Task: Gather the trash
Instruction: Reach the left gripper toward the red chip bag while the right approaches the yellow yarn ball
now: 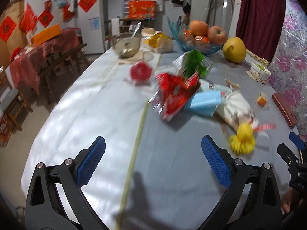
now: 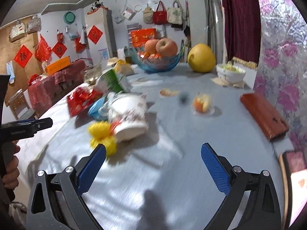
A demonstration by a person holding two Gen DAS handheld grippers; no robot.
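Trash lies in a heap mid-table: a red snack wrapper (image 1: pixel 173 94) (image 2: pixel 81 100), a blue face mask (image 1: pixel 204 101) (image 2: pixel 96 108), a green-and-white carton (image 1: pixel 193 64) (image 2: pixel 111 80), a tipped white paper cup (image 1: pixel 237 109) (image 2: pixel 129 115) and a yellow crumpled piece (image 1: pixel 242 140) (image 2: pixel 102 136). A red round wrapper (image 1: pixel 141 71) sits further back. My left gripper (image 1: pixel 153 149) is open, nearer than the heap, nothing between its blue pads. My right gripper (image 2: pixel 153 157) is open too, its left finger just short of the yellow piece.
At the back stand a blue glass fruit bowl (image 1: pixel 199 47) (image 2: pixel 159 64), a pomelo (image 1: pixel 234 48) (image 2: pixel 201 57), a glass mixing bowl (image 1: pixel 126 43) and a white food bowl (image 2: pixel 231 72). A brown case (image 2: pixel 263 113), an orange jelly cup (image 2: pixel 202 103) and chairs (image 1: pixel 61 57) left.
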